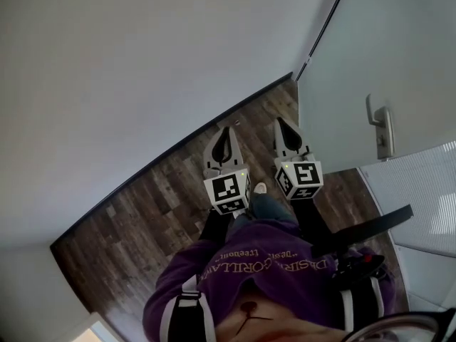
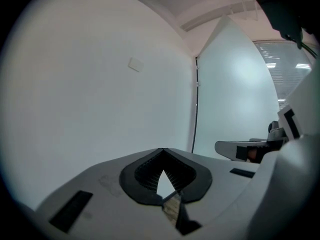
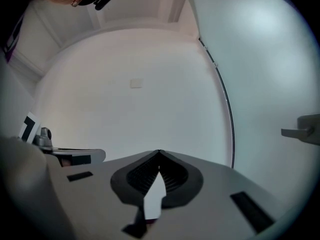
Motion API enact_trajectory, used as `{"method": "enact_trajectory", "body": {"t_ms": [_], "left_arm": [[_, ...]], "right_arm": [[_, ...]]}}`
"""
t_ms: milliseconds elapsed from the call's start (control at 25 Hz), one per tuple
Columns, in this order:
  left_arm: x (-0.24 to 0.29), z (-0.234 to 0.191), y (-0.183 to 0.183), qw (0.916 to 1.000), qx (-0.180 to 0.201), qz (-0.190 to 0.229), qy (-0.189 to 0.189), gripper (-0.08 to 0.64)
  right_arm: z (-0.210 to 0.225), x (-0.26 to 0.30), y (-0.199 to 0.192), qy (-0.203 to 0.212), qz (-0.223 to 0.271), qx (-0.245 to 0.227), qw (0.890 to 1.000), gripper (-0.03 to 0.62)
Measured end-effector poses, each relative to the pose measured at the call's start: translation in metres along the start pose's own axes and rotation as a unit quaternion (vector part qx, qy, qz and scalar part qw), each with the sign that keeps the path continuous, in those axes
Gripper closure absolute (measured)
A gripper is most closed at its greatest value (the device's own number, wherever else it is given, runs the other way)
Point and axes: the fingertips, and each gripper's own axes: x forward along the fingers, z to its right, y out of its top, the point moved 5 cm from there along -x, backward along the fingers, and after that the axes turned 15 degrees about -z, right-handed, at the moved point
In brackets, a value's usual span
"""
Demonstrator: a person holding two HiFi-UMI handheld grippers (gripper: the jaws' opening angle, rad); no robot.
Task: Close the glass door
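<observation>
Your head camera looks steeply down at the wood floor (image 1: 142, 219), with the left gripper (image 1: 229, 128) and right gripper (image 1: 281, 121) close beneath it. Each gripper camera sits just behind its own jaws and faces nearly level at the white wall (image 2: 90, 84). All three views share that wall and the glass door (image 1: 385, 41). Each gripper camera also catches the other gripper at its side.
</observation>
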Motion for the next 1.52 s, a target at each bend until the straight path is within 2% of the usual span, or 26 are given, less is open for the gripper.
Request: {"method": "enact_trajectory", "body": {"t_ms": [200,440,600,760,880,1080,1200,1520], "left_arm": [[0.035,0.009,0.01,0.9998,0.006,-0.011,-0.013,0.558],[0.08,0.028,0.047,0.9991,0.02,0.006,-0.037,0.558],[0.111,0.065,0.056,0.9958,0.041,0.0,-0.082,0.558],[0.132,0.104,0.062,0.9895,0.063,0.0,-0.13,0.558],[0.146,0.131,0.059,0.9841,0.073,-0.004,-0.162,0.558],[0.157,0.173,0.062,0.9712,0.095,-0.01,-0.218,0.558],[0.164,0.195,0.063,0.9638,0.103,-0.015,-0.245,0.558],[0.185,0.267,0.054,0.9205,0.148,-0.035,-0.36,0.558]], "right_arm": [[0.027,0.021,0.009,-0.012,-0.004,0.011,1.0,0.603],[0.062,0.041,0.039,-0.028,0.015,0.014,0.999,0.603],[0.1,0.034,0.041,-0.067,0.024,0.035,0.997,0.603],[0.132,0.023,0.042,-0.116,0.031,0.027,0.992,0.603],[0.155,0.009,0.035,-0.145,0.036,0.041,0.988,0.603],[0.182,-0.016,0.034,-0.201,0.037,0.059,0.977,0.603],[0.195,-0.028,0.034,-0.221,0.043,0.057,0.973,0.603],[0.233,-0.069,0.025,-0.338,0.054,0.079,0.936,0.603]]}}
